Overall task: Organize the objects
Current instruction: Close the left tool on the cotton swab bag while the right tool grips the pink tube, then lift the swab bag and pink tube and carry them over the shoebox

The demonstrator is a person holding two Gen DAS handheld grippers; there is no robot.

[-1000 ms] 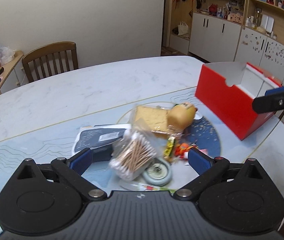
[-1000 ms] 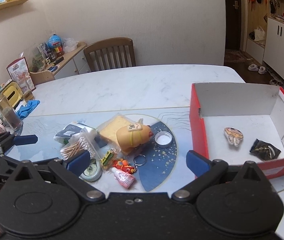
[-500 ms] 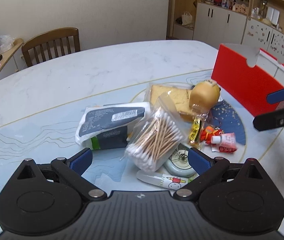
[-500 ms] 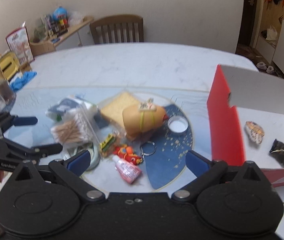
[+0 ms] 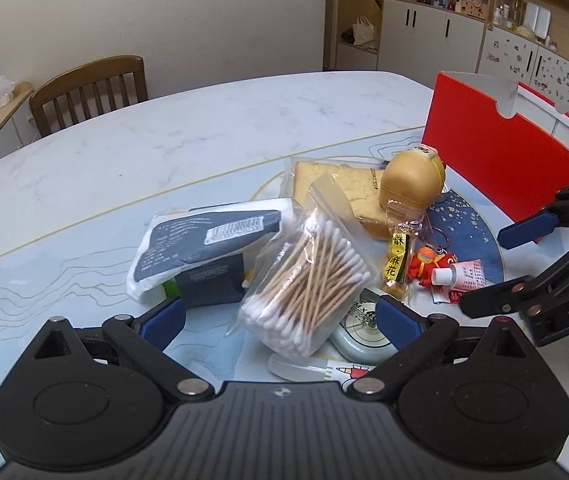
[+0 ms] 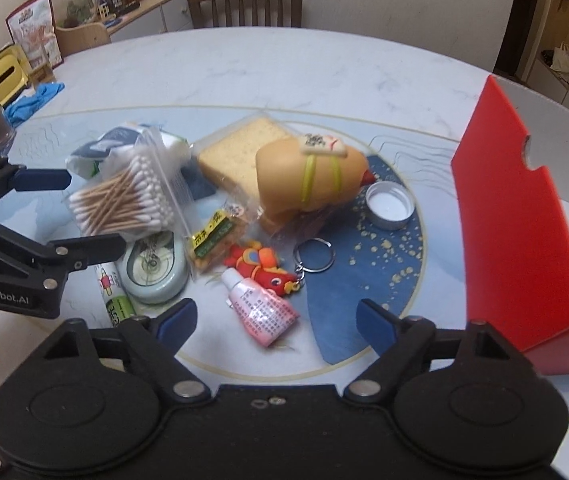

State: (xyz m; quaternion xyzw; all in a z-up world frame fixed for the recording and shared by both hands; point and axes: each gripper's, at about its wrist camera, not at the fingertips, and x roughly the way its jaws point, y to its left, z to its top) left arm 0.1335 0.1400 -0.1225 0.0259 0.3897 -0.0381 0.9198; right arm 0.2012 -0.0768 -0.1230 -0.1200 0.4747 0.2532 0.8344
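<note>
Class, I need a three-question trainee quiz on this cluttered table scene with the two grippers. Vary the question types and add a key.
1. True or false: the left gripper is open.
2. What lies directly before the right gripper? A) bag of cotton swabs B) pink tube C) red box
3. Fill in: the metal cap lies on the ____ placemat.

Key: 1 true; 2 B; 3 blue.

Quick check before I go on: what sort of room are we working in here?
Most likely a home dining room. The work surface is a large marble-look dining table with a wooden chair pushed up to it, and white cabinets with cluttered household shelves line the far wall.
</note>
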